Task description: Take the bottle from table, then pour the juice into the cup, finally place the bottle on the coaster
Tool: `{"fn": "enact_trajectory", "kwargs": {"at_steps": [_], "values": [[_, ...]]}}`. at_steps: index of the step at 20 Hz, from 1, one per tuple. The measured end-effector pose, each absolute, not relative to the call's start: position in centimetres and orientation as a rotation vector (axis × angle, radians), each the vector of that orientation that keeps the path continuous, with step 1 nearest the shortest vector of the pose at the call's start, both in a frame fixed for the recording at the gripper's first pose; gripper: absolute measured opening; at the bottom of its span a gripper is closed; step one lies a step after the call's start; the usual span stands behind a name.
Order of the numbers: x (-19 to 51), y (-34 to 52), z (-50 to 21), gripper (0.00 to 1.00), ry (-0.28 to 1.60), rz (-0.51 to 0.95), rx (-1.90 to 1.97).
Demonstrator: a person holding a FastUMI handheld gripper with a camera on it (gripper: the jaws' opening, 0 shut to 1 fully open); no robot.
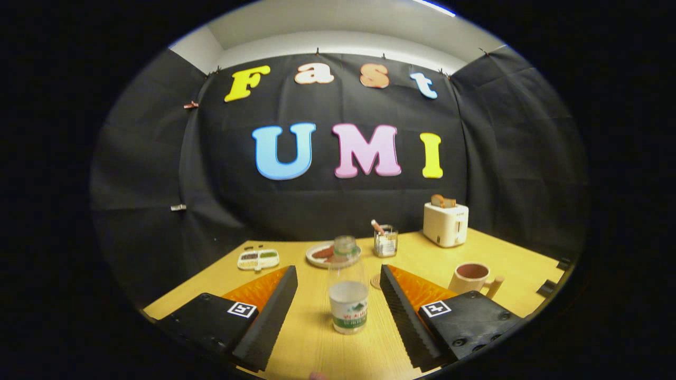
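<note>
Claw [338, 285] wide open, gripping nothing; a clear plastic bottle [347, 287] stands upright between its fingers on the wooden tabletop [507, 258].

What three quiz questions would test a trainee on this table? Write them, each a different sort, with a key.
1. True or false: both fingers already press on the bottle.
2. Which thing stands beyond the right finger? A) the toaster B) the cup C) the plate
3. Fill in: the coaster lies just behind the bottle, beside the ____ finger.

Key
1. False. The gripper is open; the bottle stands upright on the table between the fingers, with a gap on each side.
2. B. The cup is just past the right finger; the toaster stands farther back by the wall.
3. Right.
</note>
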State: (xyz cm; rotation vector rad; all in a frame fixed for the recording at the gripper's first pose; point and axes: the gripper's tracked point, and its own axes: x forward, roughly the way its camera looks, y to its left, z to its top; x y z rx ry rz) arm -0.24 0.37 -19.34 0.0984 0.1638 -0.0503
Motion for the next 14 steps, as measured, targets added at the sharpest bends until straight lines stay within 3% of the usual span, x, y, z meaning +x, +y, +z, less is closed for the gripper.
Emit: {"fn": "enact_trajectory", "kwargs": {"at_steps": [14], "values": [[6.5,0.2,-28.5,0.97,0.207,-0.043,0.081]]}}
